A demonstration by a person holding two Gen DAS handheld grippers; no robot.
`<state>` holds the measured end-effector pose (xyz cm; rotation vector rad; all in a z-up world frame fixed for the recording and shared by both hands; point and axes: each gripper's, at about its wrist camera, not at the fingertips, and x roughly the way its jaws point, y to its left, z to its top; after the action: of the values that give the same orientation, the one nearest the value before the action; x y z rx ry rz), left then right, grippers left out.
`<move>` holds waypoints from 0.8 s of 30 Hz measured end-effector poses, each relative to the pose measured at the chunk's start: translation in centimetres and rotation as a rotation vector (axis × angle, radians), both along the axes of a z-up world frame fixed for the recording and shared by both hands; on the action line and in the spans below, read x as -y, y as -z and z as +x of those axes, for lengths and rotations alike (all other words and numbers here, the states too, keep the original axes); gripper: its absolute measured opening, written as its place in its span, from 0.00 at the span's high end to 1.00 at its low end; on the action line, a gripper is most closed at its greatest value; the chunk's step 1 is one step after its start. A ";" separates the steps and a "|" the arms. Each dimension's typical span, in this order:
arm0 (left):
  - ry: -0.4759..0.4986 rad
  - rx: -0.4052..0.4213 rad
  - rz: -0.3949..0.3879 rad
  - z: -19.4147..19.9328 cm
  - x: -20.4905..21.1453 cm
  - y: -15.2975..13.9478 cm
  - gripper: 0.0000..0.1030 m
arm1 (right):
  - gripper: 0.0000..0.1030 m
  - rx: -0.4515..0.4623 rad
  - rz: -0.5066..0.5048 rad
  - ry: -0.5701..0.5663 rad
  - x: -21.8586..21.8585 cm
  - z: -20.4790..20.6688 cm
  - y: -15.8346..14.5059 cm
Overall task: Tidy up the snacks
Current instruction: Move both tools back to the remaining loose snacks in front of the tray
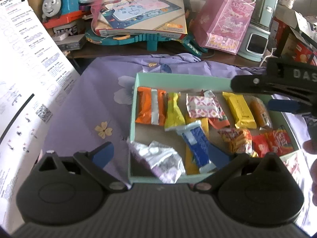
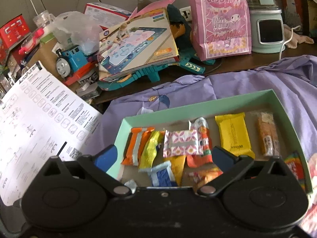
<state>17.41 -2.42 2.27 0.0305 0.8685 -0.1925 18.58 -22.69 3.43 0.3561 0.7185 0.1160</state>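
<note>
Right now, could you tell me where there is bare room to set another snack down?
Inside the green box, the bare floor along the far wall, behind the yellow packet, is free. The purple cloth between the box and the white instruction sheet is open too. The box's near half is crowded with overlapping wrappers.
</note>
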 end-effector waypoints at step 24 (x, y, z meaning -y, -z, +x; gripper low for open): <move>0.001 -0.161 0.042 -10.0 -4.6 5.9 0.00 | 0.00 -0.151 0.005 -0.013 -0.7 -10.5 4.3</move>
<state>7.46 2.22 -3.61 0.0554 1.0330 -0.1790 8.10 -22.00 -0.83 0.3681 0.8702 0.1038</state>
